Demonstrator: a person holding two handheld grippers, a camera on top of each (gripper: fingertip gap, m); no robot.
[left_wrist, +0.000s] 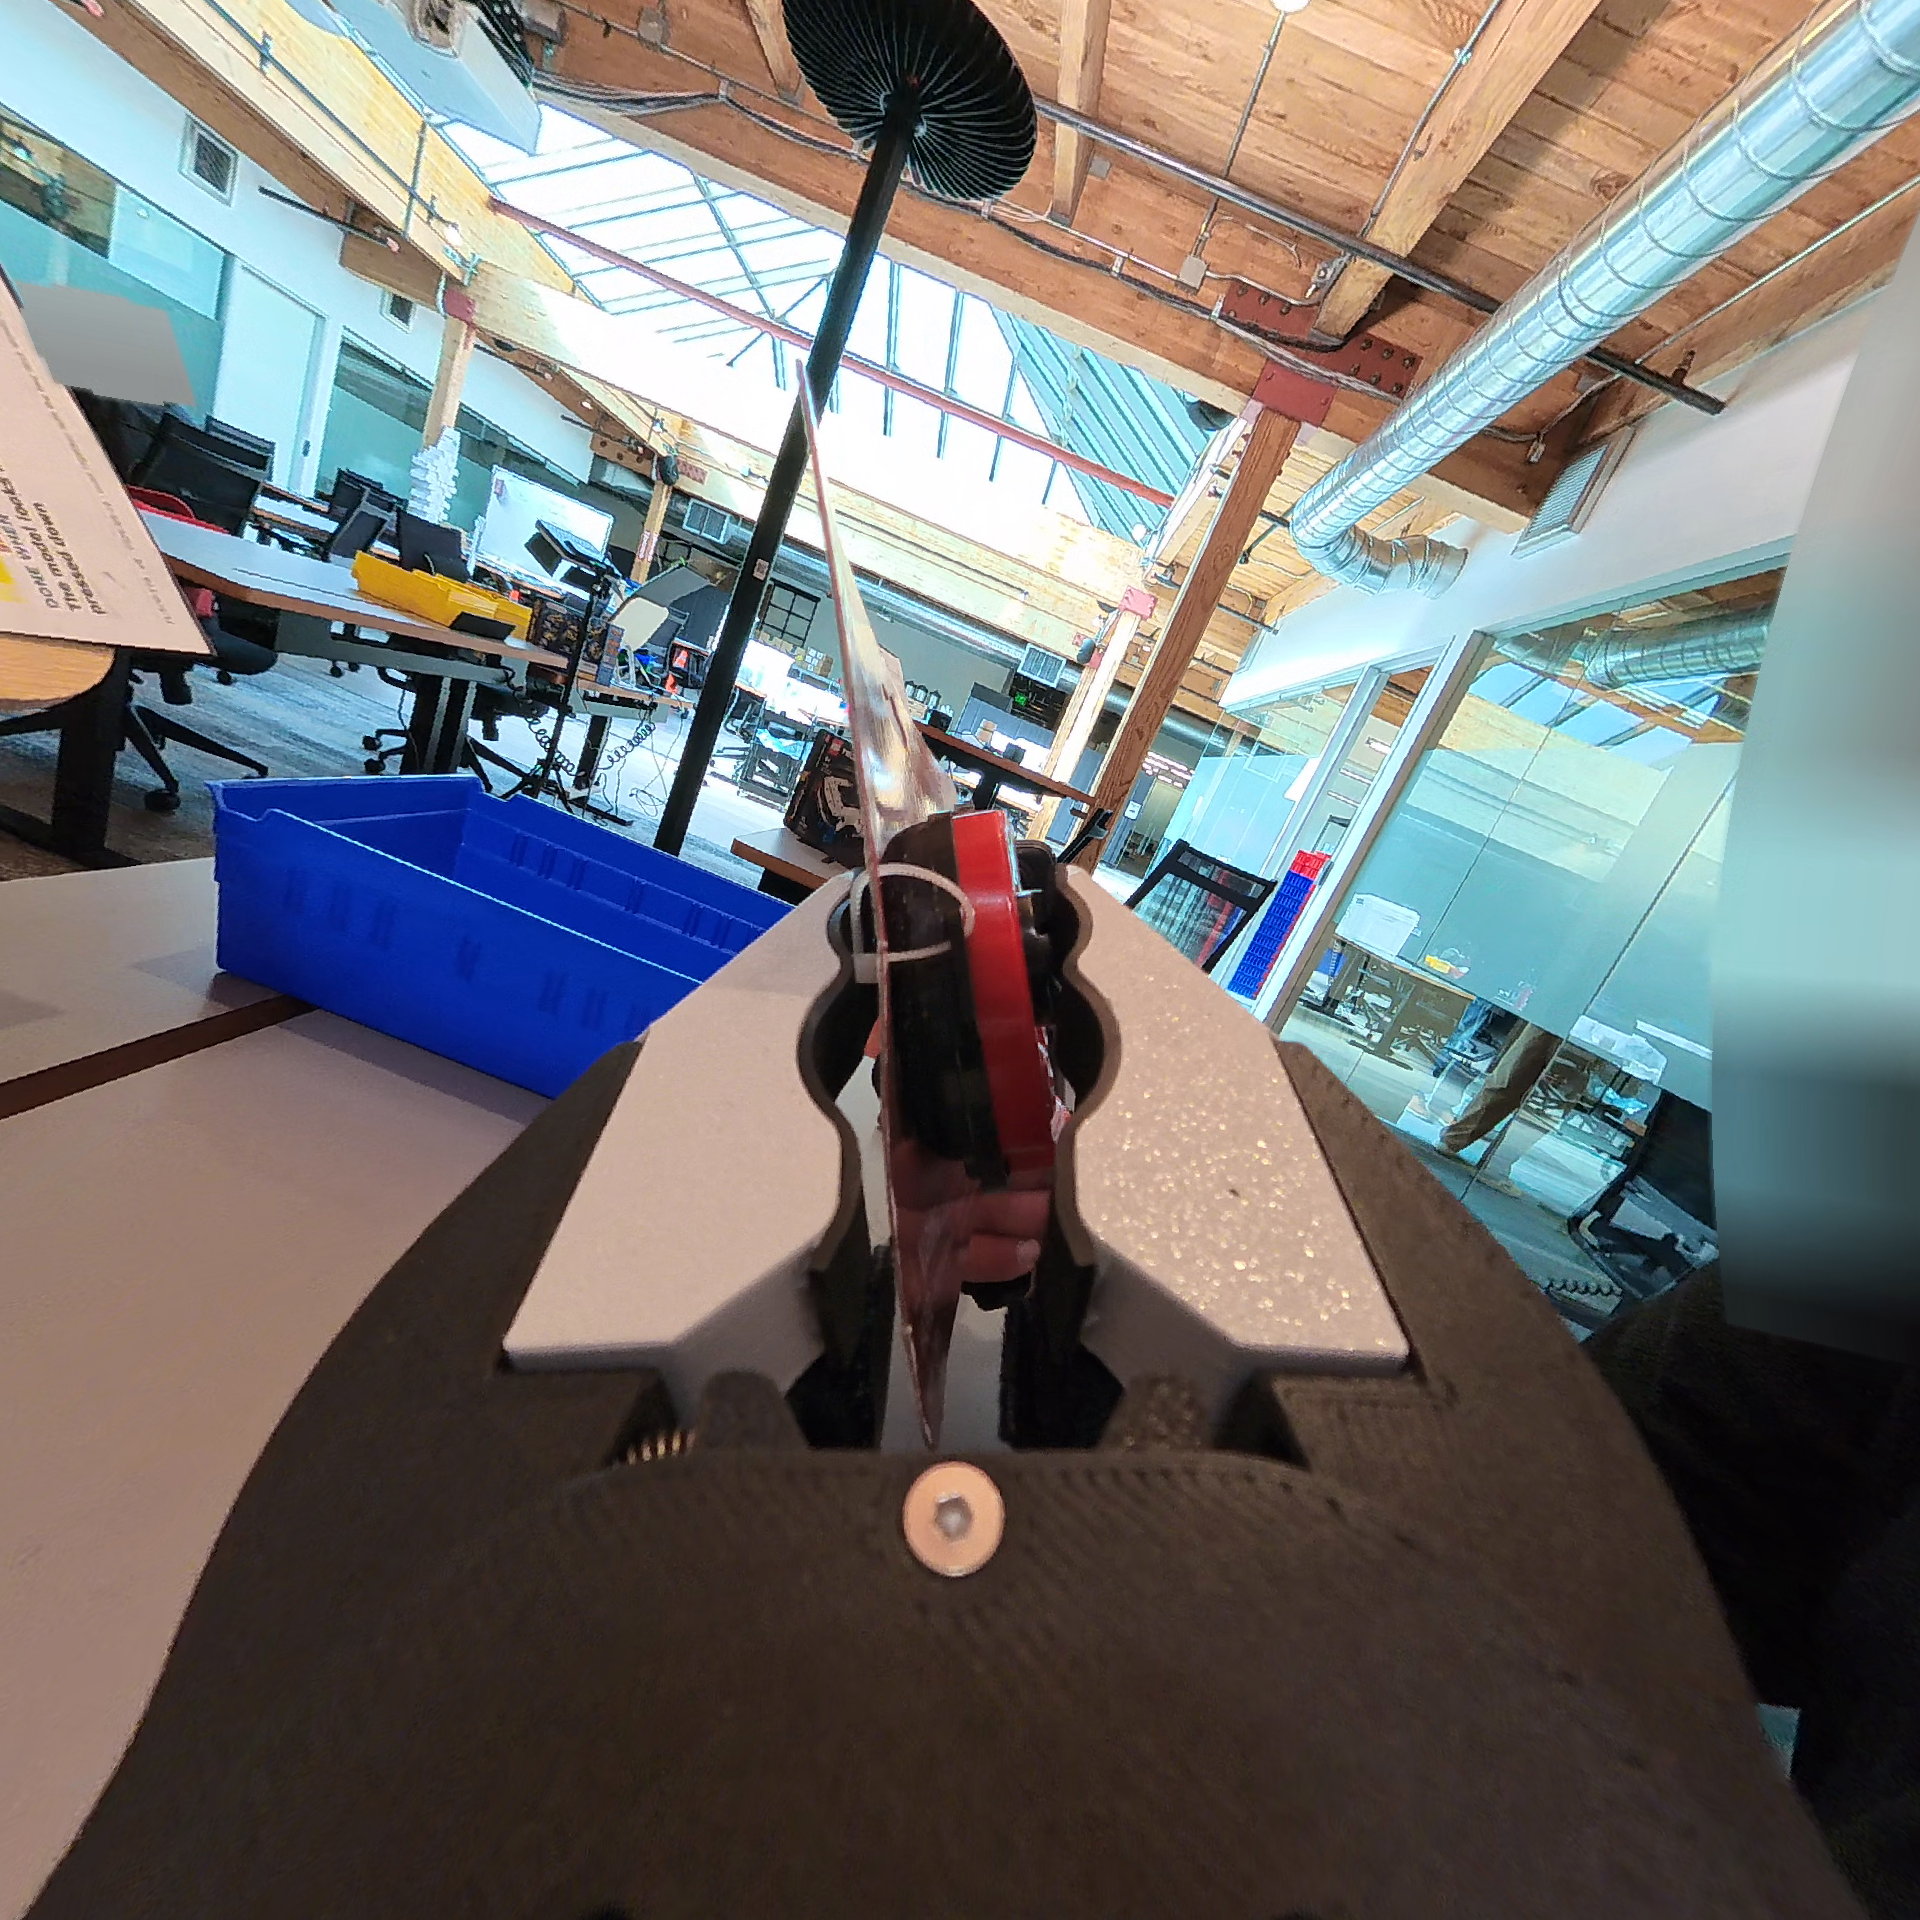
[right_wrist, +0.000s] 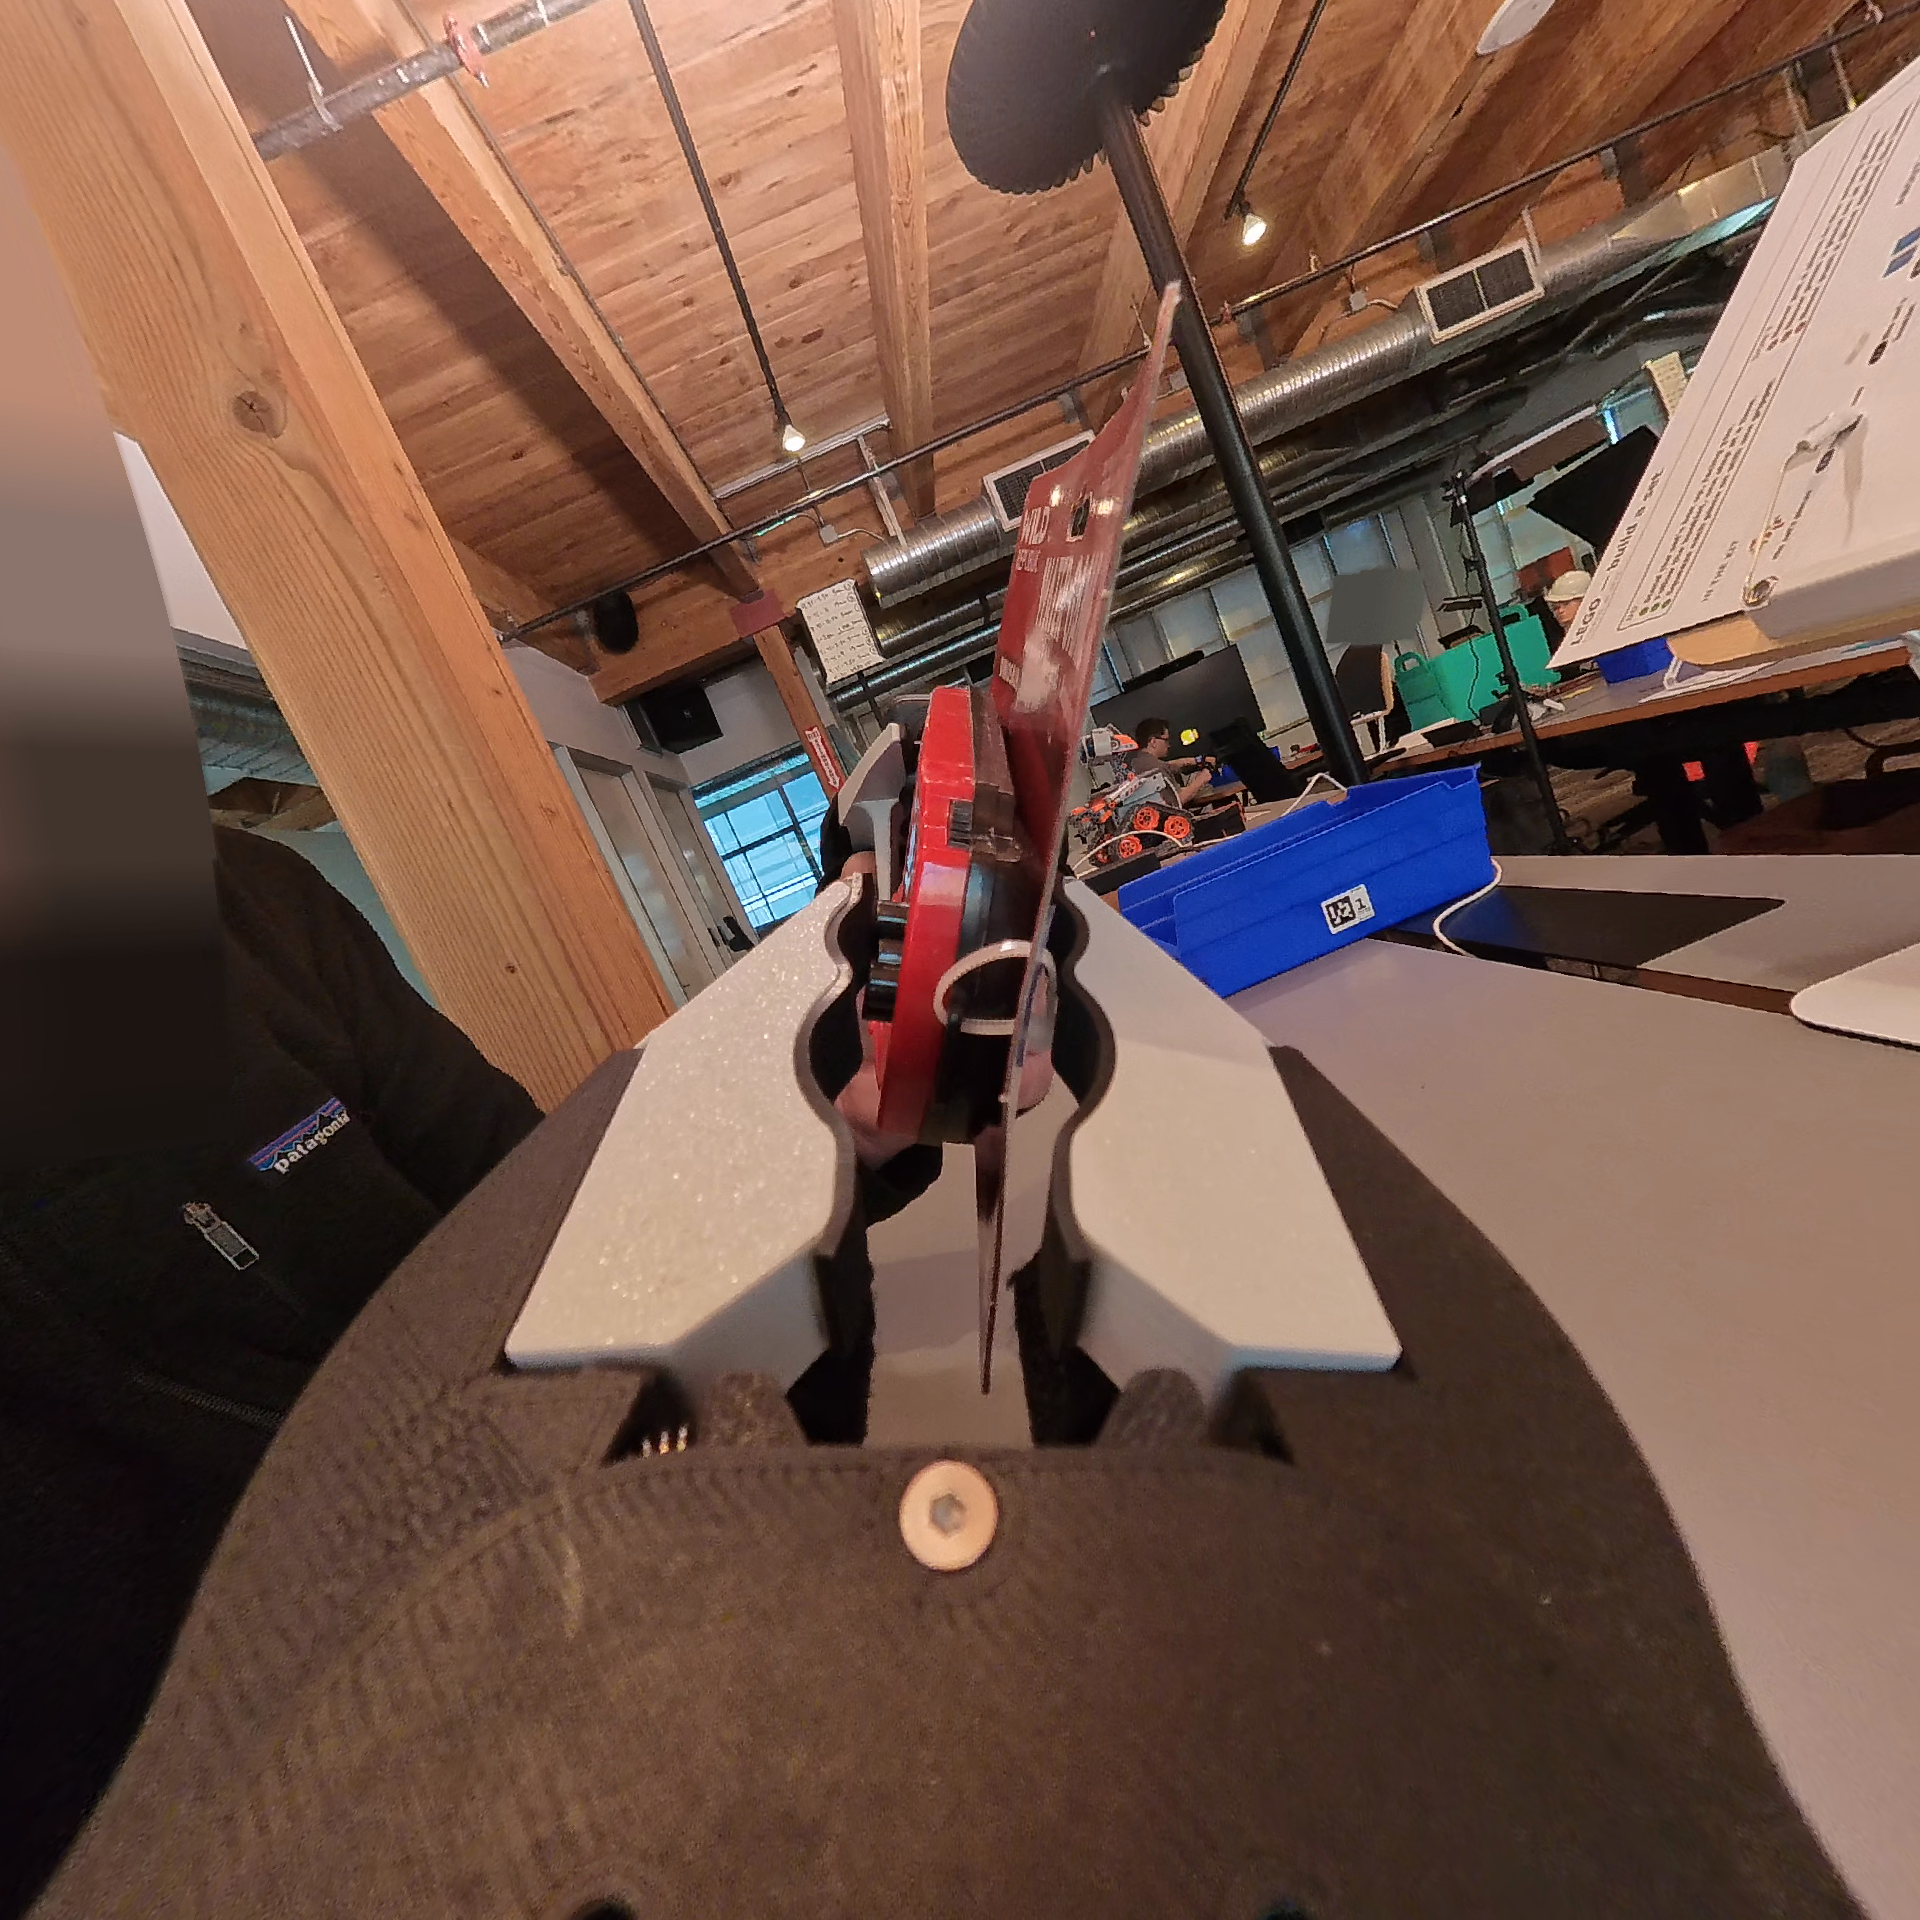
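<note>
gripper (left_wrist: 951, 997): matt speckled grey plastic | card (right_wrist: 1070, 623): glossy red | bin (left_wrist: 468, 914): shiny blue plastic

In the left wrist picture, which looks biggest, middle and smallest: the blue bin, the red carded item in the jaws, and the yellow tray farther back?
1. Blue bin
2. Red carded item, though its nearness to the camera inflates it, so the top two are unsure
3. Yellow tray, clearly smallest, but far off

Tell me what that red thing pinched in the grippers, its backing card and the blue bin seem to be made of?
The red tool looks like glossy moulded plastic with black parts: it shines. The backing card seems thin printed cardboard, seen almost edge-on and slightly bent; a white zip tie, probably nylon, binds the two. The blue bin looks like rigid moulded plastic, with ribbed walls.
</note>
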